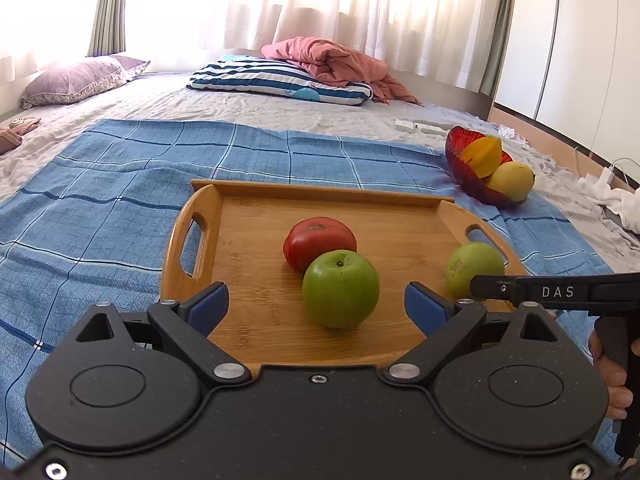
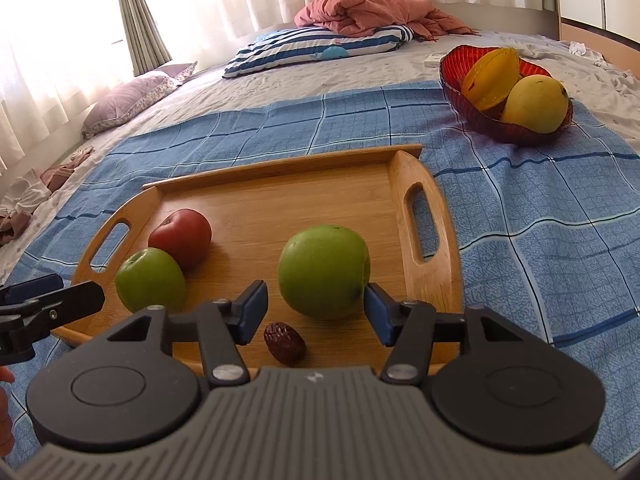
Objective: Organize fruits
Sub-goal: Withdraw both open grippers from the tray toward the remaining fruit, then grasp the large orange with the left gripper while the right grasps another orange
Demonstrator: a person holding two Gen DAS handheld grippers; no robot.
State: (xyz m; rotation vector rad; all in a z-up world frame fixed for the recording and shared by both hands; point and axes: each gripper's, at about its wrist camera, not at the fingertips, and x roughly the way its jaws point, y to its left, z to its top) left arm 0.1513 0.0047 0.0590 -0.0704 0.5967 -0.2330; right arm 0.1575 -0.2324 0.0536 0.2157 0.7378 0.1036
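Fruits lay on a wooden tray (image 2: 424, 264) on the blue checked cloth (image 1: 120, 184): a tomato (image 1: 319, 242) touching a green apple (image 1: 340, 288), a second green apple (image 2: 323, 271) and a dried date (image 2: 285, 343). The left gripper (image 1: 316, 306) stood wide open around the first apple. The right gripper (image 2: 316, 312) was wide too, its right pad (image 2: 378, 314) touching the second apple. At two o'clock, a red bowl (image 2: 452, 76) held a starfruit (image 2: 490, 76) and a mango (image 2: 534, 104).

In the left wrist view, the smaller green fruit (image 1: 474, 266) at right is partly covered by the other tool's dark arm. The tray (image 1: 256, 216) loses its near edge behind the tongs body. Small white boxes (image 1: 420, 126) on the bed, upper right, too tiny to identify.
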